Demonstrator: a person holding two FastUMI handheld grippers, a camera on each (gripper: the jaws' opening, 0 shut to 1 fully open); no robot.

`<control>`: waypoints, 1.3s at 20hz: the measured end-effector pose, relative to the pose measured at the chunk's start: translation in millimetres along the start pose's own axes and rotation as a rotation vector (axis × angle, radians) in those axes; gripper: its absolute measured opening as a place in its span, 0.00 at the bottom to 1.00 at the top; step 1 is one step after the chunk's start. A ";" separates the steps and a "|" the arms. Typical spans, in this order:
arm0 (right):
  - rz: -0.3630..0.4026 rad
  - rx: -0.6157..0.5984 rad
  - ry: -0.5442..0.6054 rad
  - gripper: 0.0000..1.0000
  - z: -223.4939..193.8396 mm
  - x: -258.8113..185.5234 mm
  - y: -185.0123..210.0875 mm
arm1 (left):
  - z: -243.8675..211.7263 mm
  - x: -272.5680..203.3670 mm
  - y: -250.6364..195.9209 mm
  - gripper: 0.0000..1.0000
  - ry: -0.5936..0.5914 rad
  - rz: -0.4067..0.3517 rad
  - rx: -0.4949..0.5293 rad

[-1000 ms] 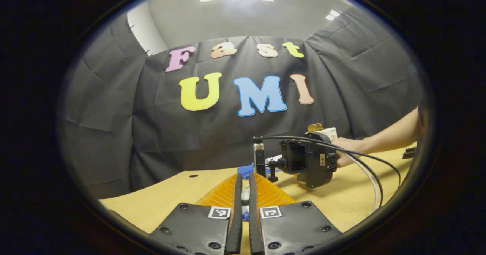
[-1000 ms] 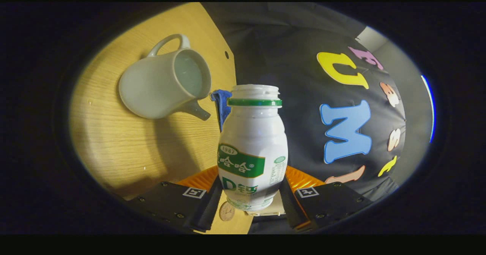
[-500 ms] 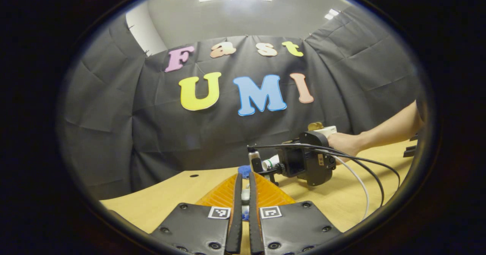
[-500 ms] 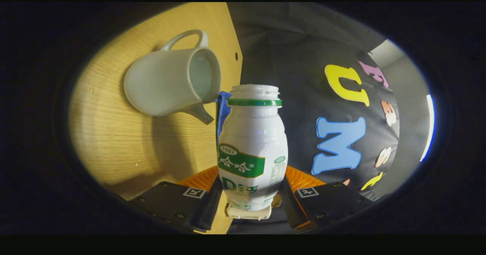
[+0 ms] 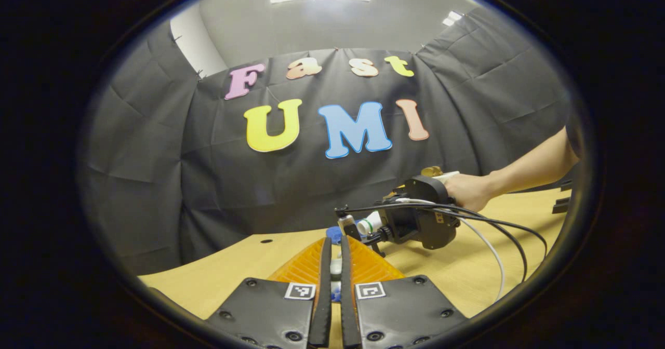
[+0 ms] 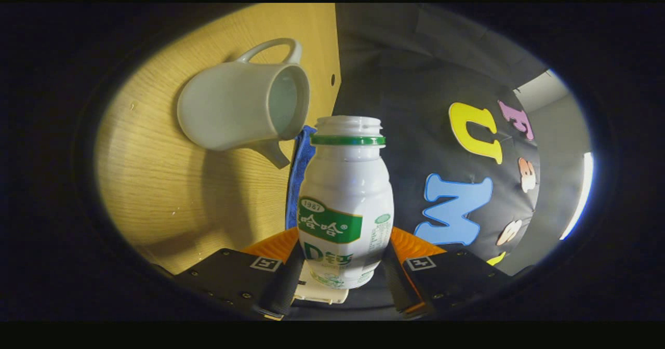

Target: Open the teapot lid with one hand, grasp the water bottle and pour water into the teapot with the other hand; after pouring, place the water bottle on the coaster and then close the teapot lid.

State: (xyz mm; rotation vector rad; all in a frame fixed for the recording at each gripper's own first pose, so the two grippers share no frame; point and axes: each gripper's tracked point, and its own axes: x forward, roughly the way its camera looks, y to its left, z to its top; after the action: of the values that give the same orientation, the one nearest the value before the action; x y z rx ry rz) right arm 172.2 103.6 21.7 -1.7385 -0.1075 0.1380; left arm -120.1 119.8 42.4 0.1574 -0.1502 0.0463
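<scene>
As the right tongs (image 6: 340, 281) roll further over since a second ago, the water bottle (image 6: 345, 203) clamped between both fingers lies nearly level in the left gripper view, its open mouth closing on the teapot (image 6: 241, 107). That teapot stands lidless on the bench (image 6: 171, 203), spout toward a blue cloth (image 6: 298, 175). No stream visible yet; pouring looks imminent. Left tongs (image 5: 332, 292) hold steady, fingers nearly together on a small pale piece, probably the lid, though I cannot confirm it. Coaster placement and lid closing remain.
</scene>
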 end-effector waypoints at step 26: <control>-0.055 -0.148 -0.012 0.72 0.4 5.5 -21.5 | 1.3 -1.5 1.0 0.18 0.000 -0.001 -0.001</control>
State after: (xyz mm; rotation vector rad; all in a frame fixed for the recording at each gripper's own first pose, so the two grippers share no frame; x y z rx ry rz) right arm 177.6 108.5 42.6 -1.8804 -0.1780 0.1022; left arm -121.8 120.6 43.5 0.1560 -0.1506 0.0451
